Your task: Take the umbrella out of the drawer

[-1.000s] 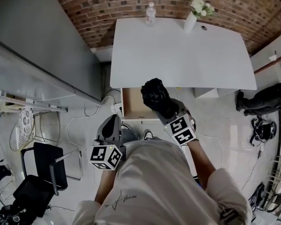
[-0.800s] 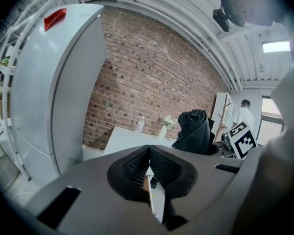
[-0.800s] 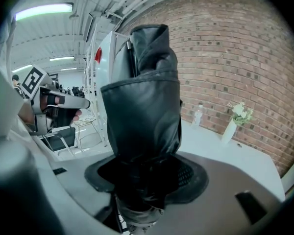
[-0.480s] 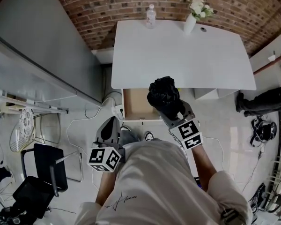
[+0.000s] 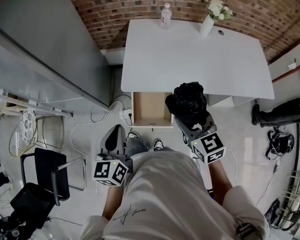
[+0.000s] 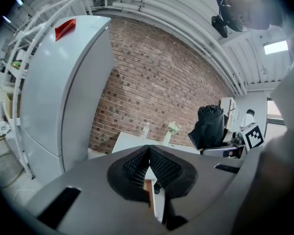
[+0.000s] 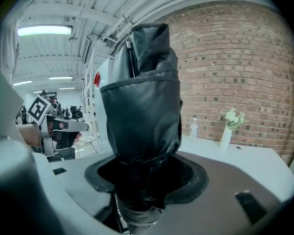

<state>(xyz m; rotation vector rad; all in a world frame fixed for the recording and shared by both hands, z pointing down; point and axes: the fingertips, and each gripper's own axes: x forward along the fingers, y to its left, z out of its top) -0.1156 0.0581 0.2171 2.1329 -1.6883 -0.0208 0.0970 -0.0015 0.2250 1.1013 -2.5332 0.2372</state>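
A folded black umbrella (image 5: 189, 103) in its sleeve stands upright in my right gripper (image 5: 194, 123), which is shut on its lower end; it hangs over the front edge of the white table (image 5: 190, 54), to the right of the open wooden drawer (image 5: 151, 109). In the right gripper view the umbrella (image 7: 142, 111) fills the middle, clamped between the pads of the right gripper (image 7: 144, 173). My left gripper (image 5: 115, 136) hangs lower left, above the floor, shut and empty. The left gripper view shows its own jaws (image 6: 149, 151) touching at the tips, and the umbrella (image 6: 209, 126) at the right.
A water bottle (image 5: 165, 15) and a vase of flowers (image 5: 210, 18) stand at the table's far edge by the brick wall. A tall grey cabinet (image 5: 45, 44) is at the left, a black chair (image 5: 45, 176) lower left. A person's dark boots (image 5: 280, 111) and cables lie at the right.
The right gripper has lifted the umbrella up and to the right, away from the drawer opening towards the table's front edge. The left gripper has shifted only slightly.
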